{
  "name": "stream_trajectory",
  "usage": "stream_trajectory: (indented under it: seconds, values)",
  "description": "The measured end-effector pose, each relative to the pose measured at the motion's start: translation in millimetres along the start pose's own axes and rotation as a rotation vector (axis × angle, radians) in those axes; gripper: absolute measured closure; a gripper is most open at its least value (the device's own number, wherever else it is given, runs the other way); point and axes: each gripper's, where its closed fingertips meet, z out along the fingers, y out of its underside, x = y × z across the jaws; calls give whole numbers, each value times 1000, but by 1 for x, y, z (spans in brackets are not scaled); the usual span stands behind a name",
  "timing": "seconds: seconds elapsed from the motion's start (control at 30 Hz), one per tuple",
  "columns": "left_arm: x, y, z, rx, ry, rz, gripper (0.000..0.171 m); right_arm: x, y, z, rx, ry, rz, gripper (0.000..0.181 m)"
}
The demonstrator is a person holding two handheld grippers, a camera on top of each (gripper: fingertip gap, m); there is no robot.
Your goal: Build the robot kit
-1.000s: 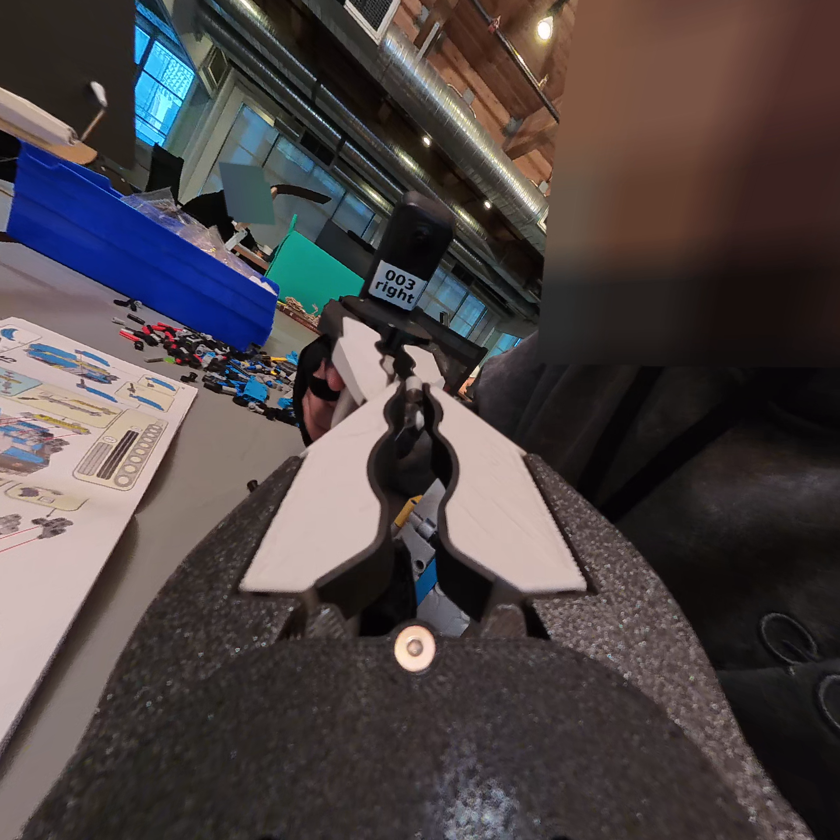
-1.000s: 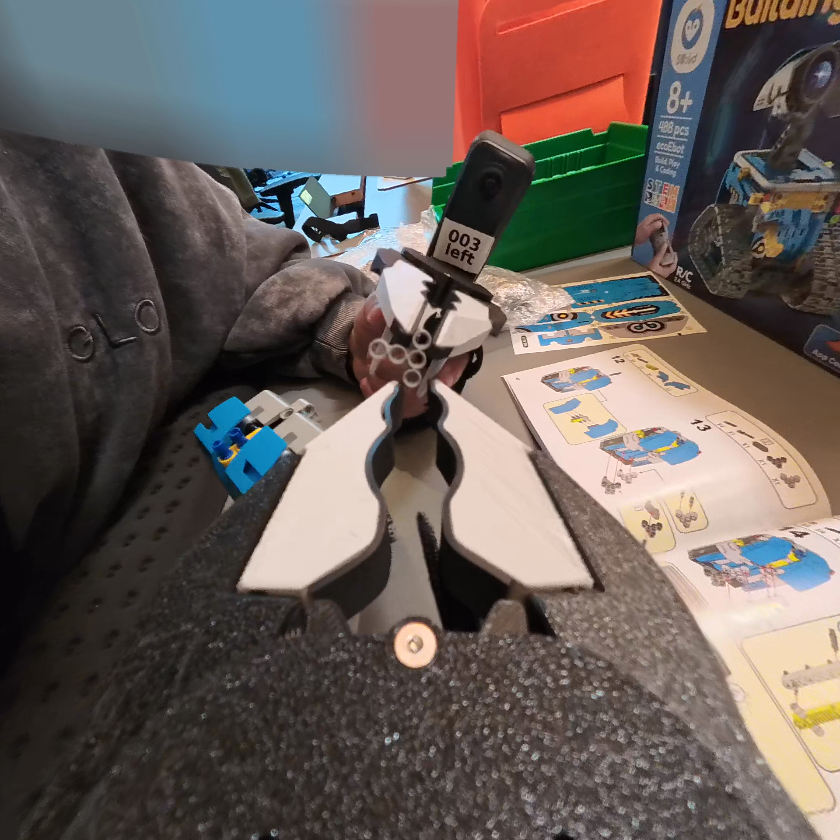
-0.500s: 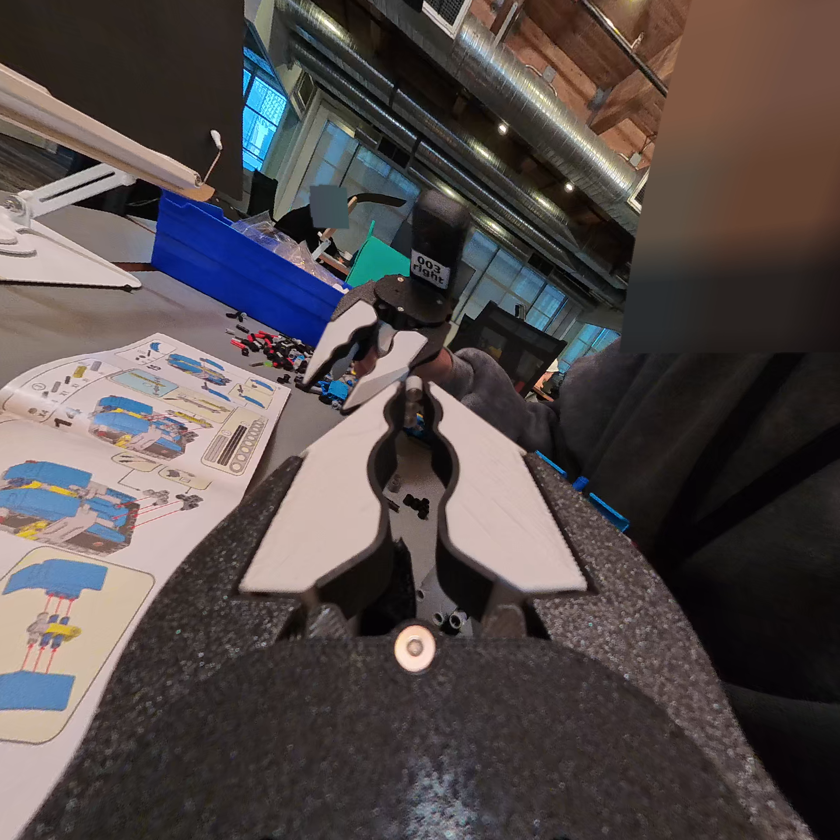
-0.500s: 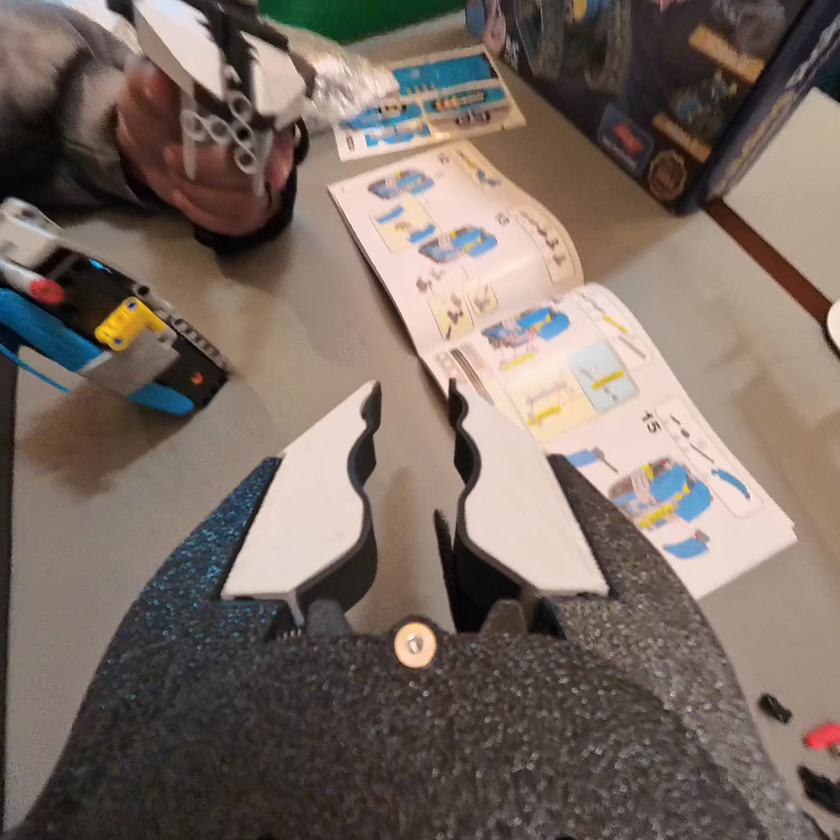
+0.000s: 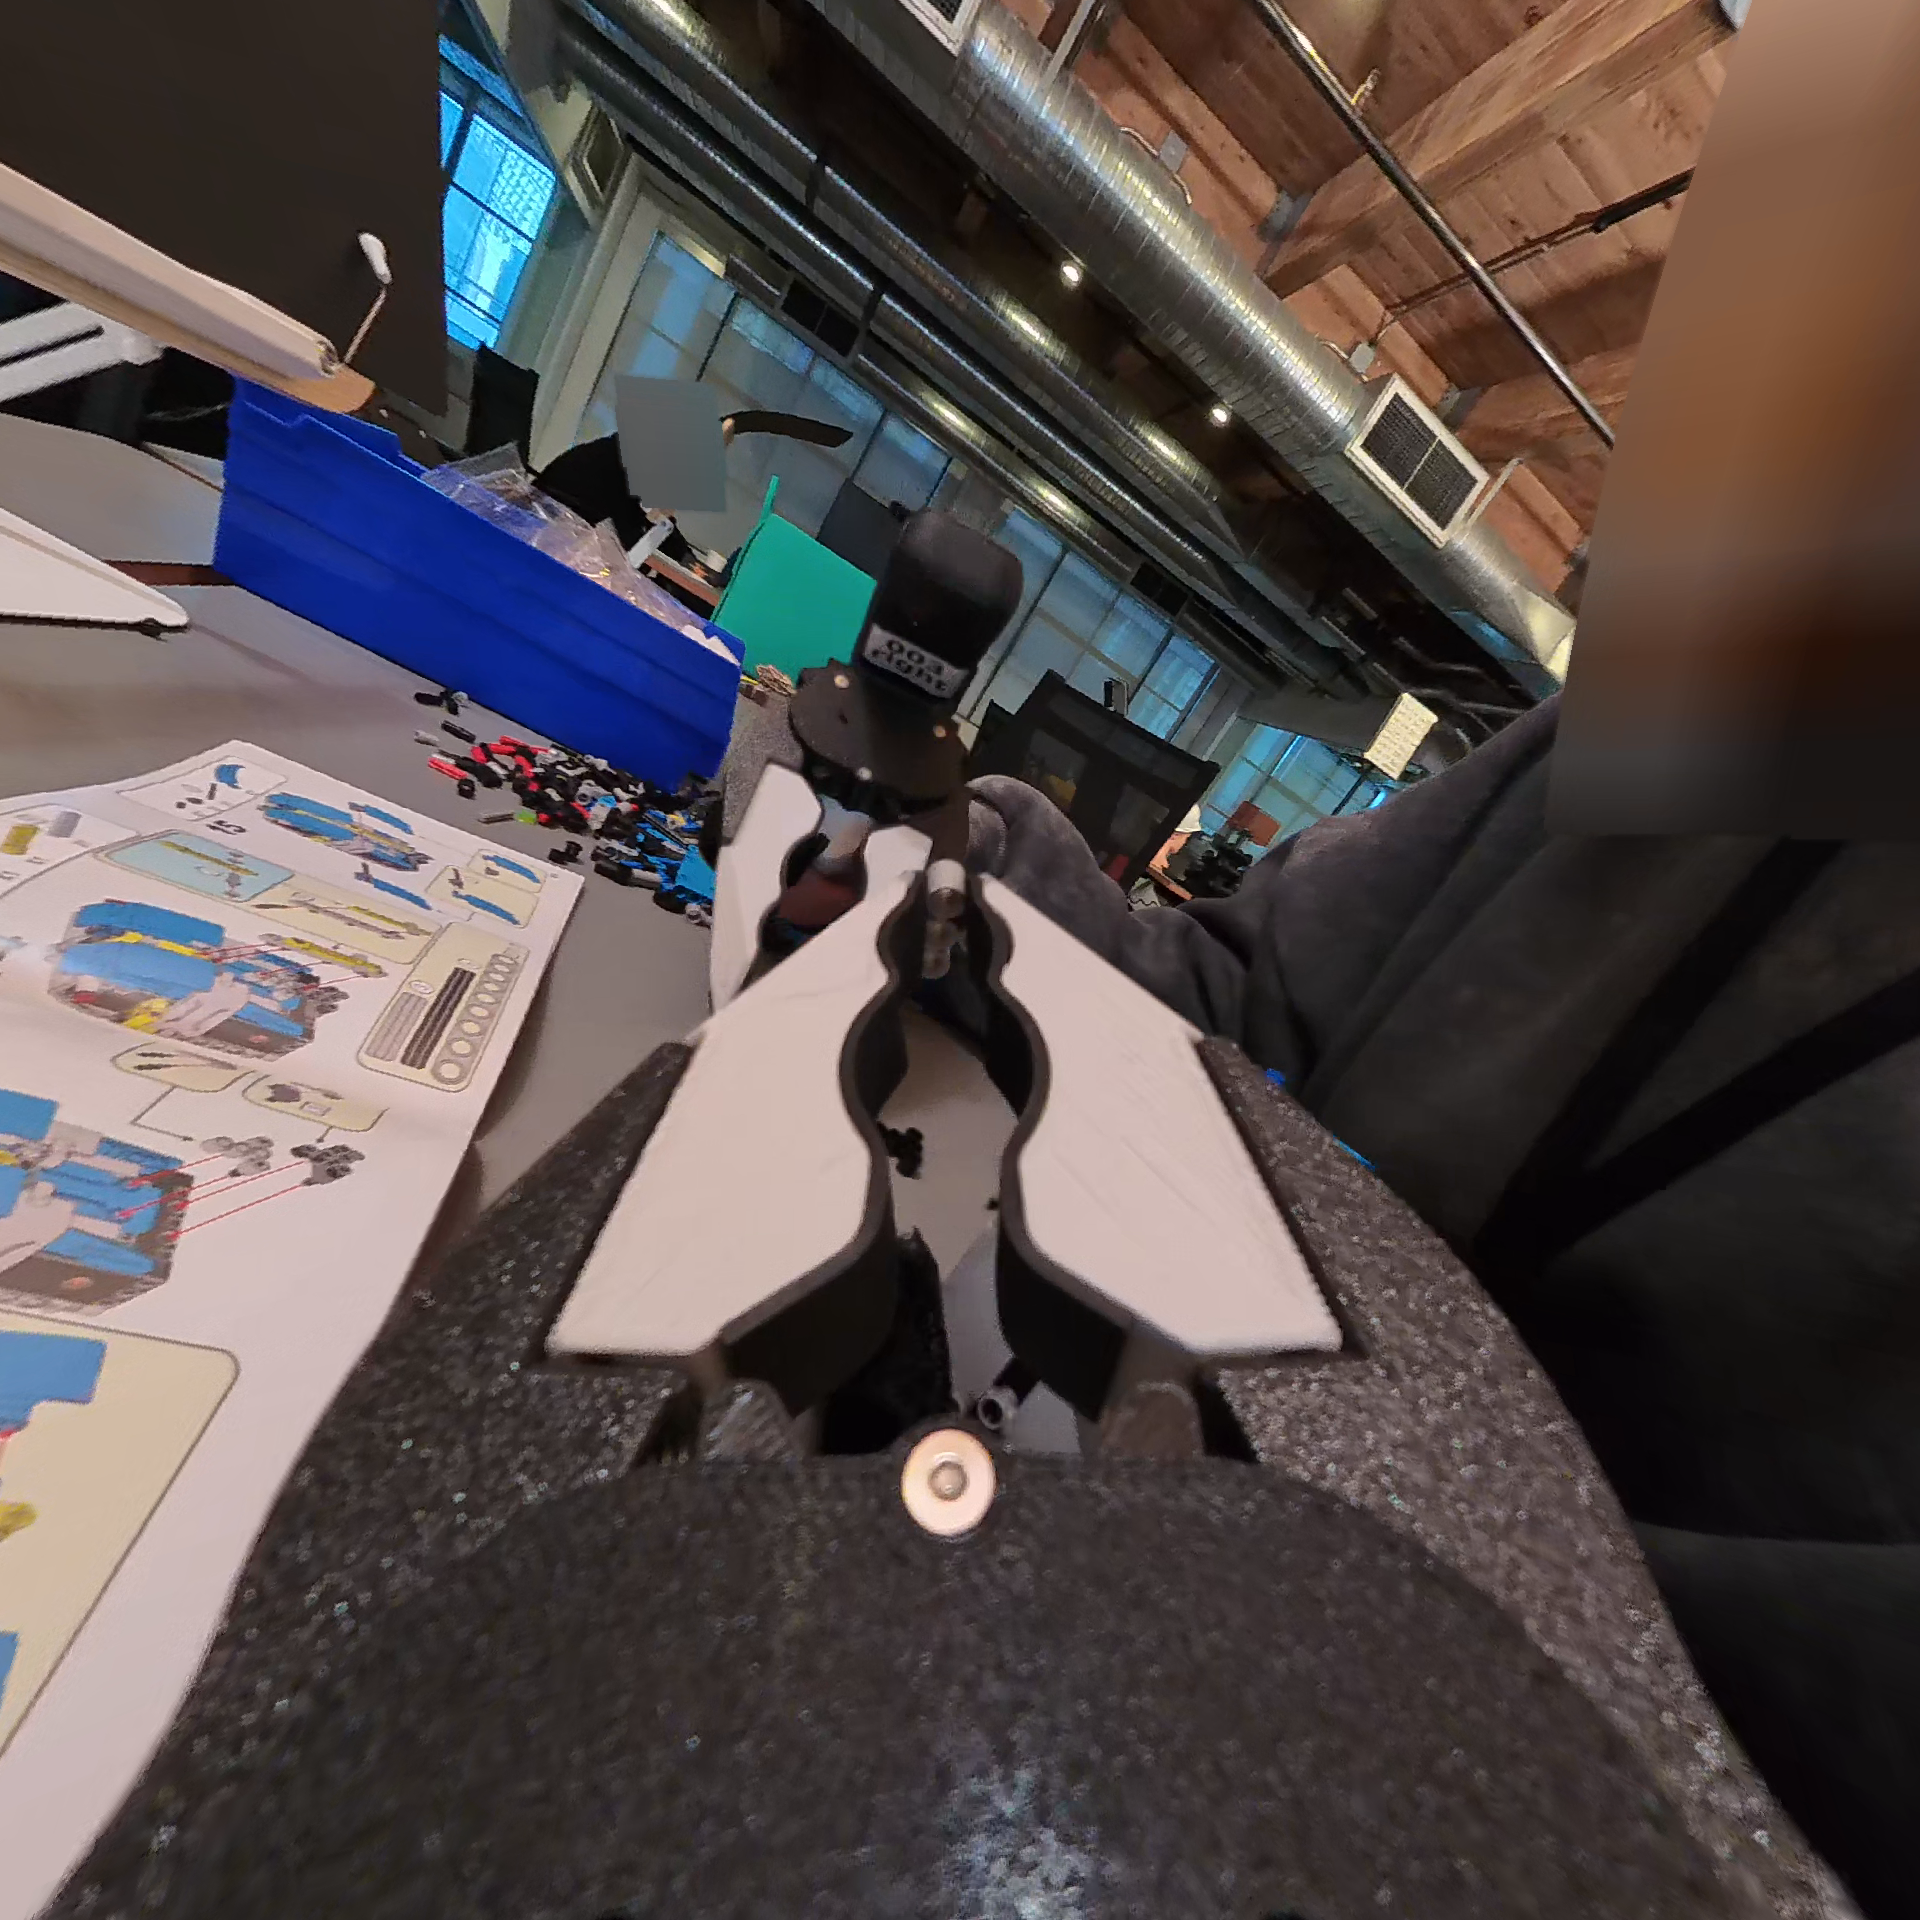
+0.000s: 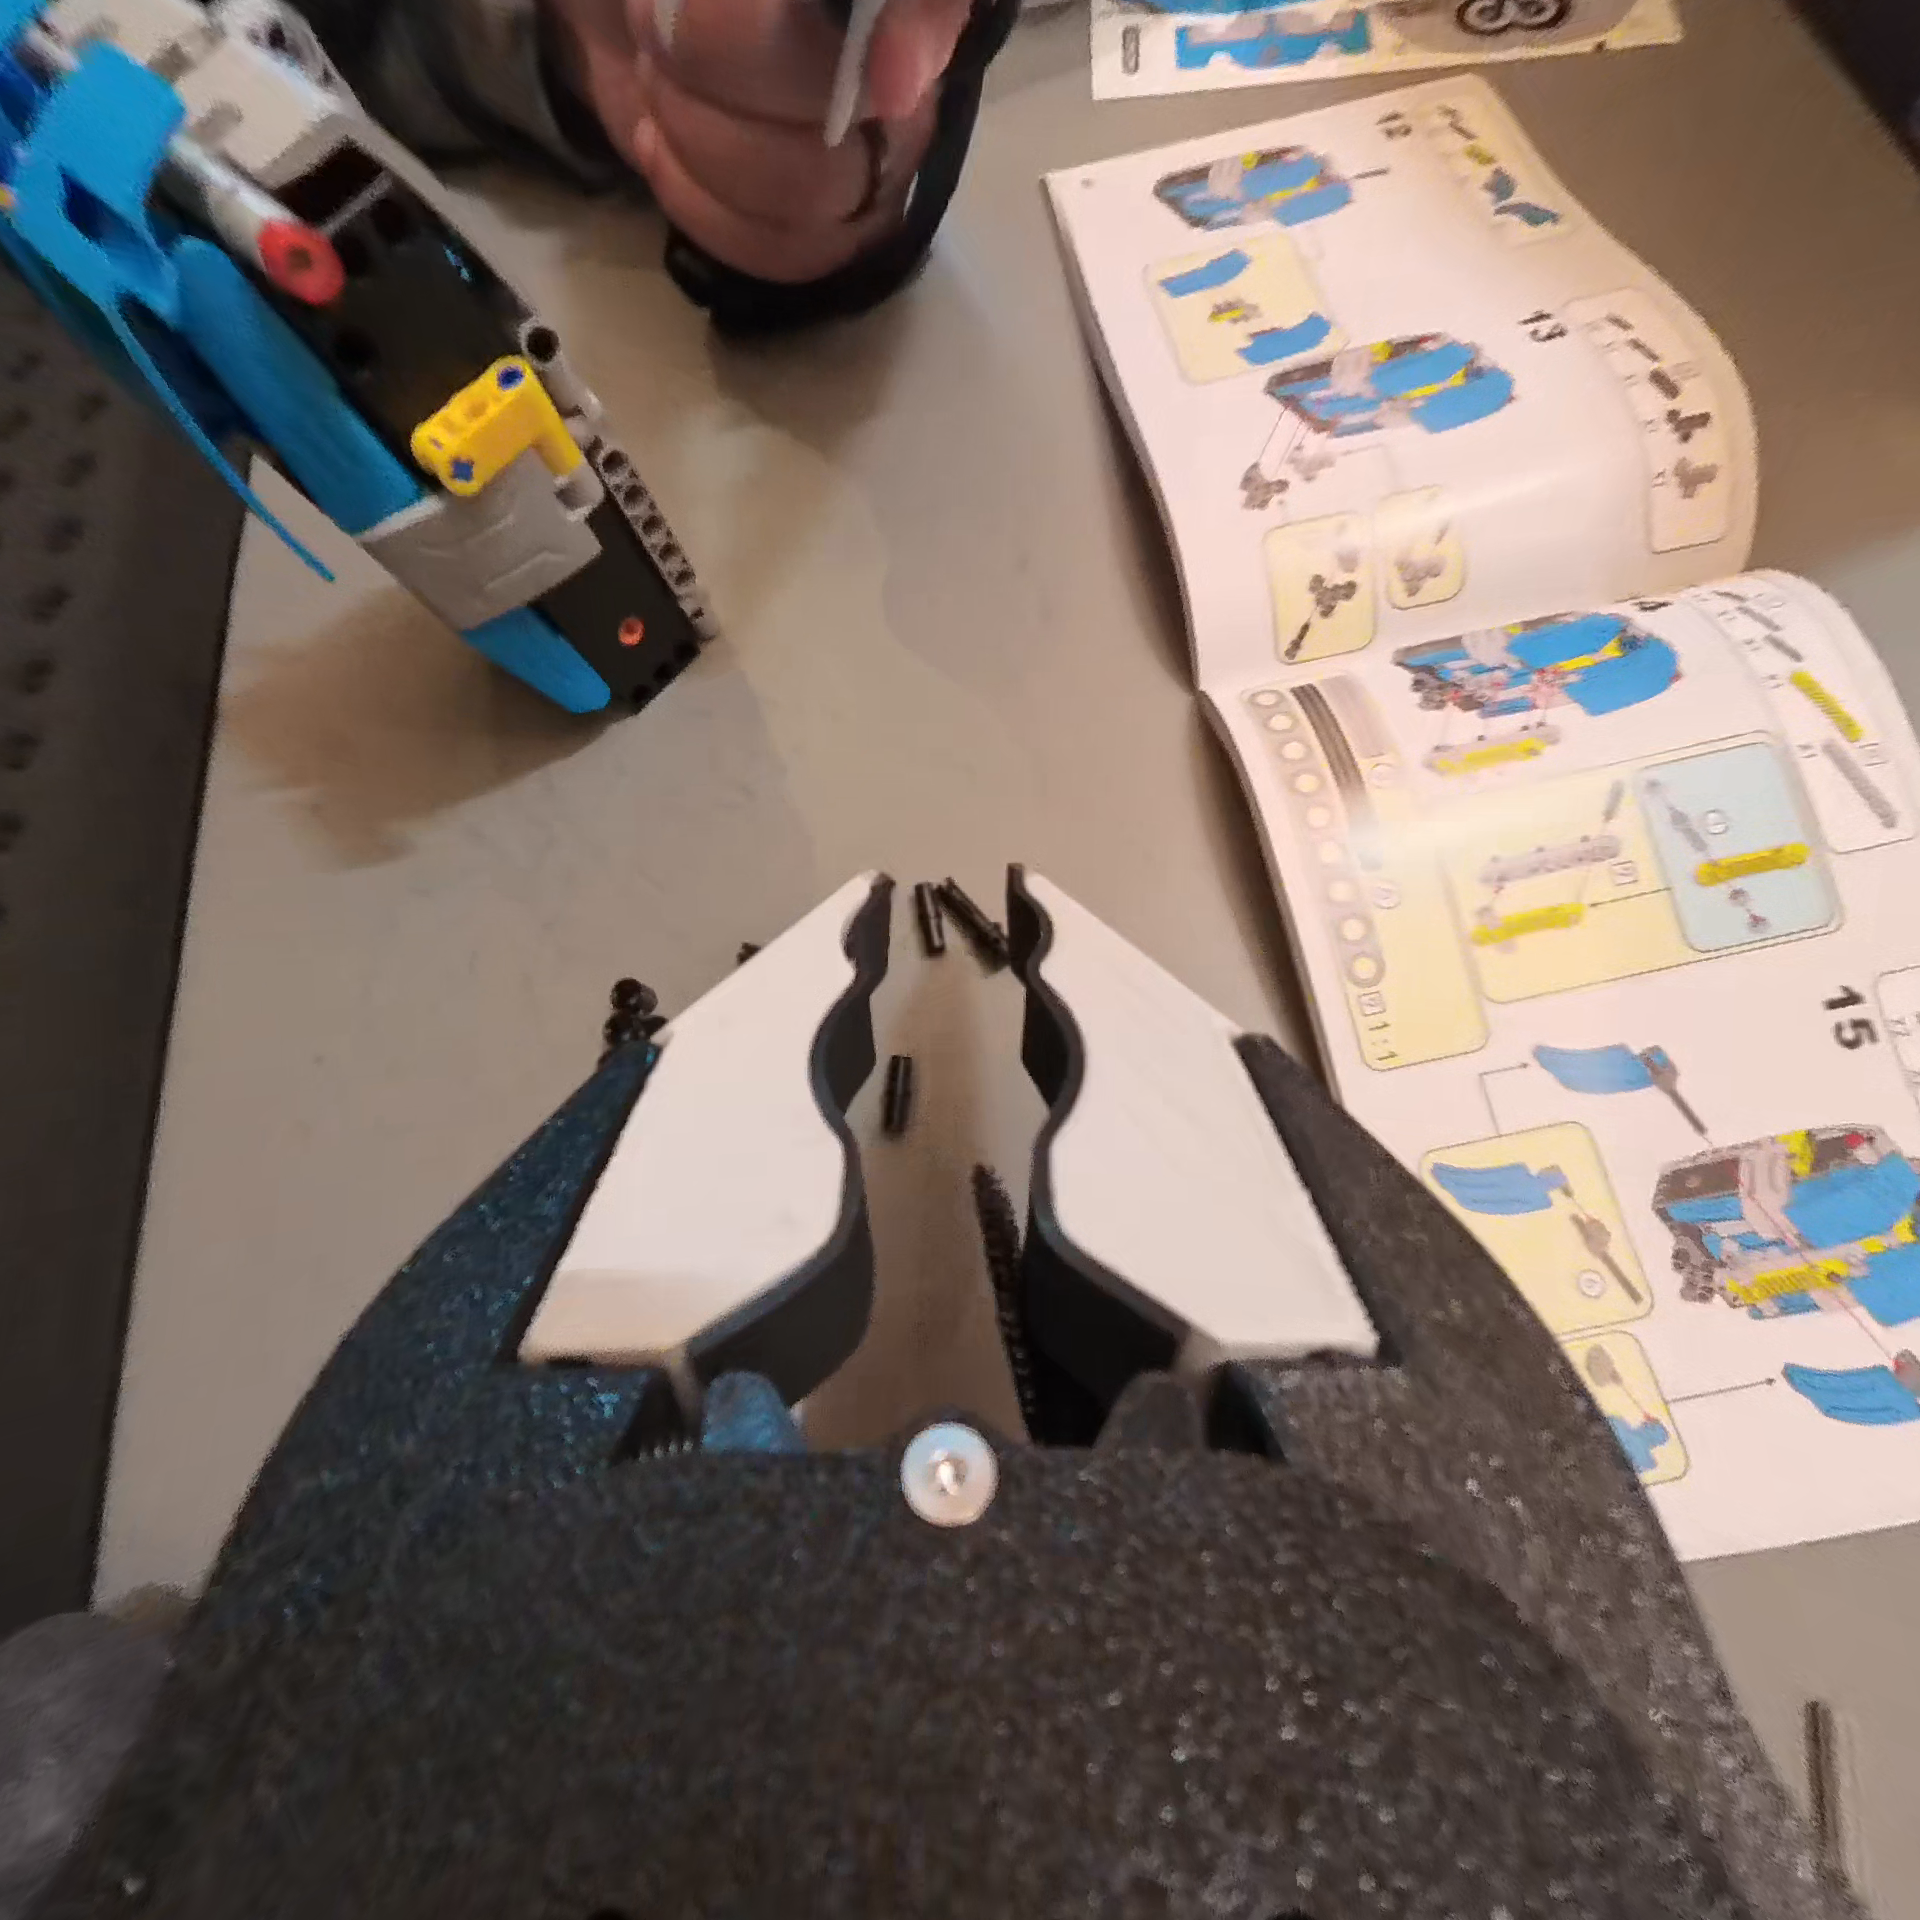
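Note:
My right gripper point(image 6: 951, 899) is open and points down at the grey table. Three small black pins point(image 6: 956, 920) lie between its fingertips, with one more pin point(image 6: 897, 1091) farther back between the fingers. A blue, black and grey brick model point(image 6: 416, 436) with a yellow connector stands at the upper left. My left gripper point(image 5: 940, 909) is shut on a small grey piece point(image 5: 943, 883) and held above the table. In the left wrist view the right gripper point(image 5: 821, 873) shows just beyond it, tilted down.
An open instruction booklet point(image 6: 1507, 727) lies to the right and also shows in the left wrist view point(image 5: 260, 987). A blue bin point(image 5: 468, 592) and a heap of loose pieces point(image 5: 582, 800) are beyond it. A dark perforated mat point(image 6: 83, 727) lies left. A hand point(image 6: 810, 135) holds the left gripper. The gap from one gripper's tips to the other's is roughly 15 cm.
My right gripper has swung down from facing the left gripper to the table, opened a little, and now straddles the black pins. My left gripper still holds the grey piece.

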Motion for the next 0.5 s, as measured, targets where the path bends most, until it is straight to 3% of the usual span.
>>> stream_trajectory:
  seconds: [0.33,0.5]
  values:
    - [1,0,0,0,20,-27,165,6,20,1,-71,2,20,168]
    - [-1,1,1,-6,13,-24,165,-11,36,-13,-213,-16,45,170]
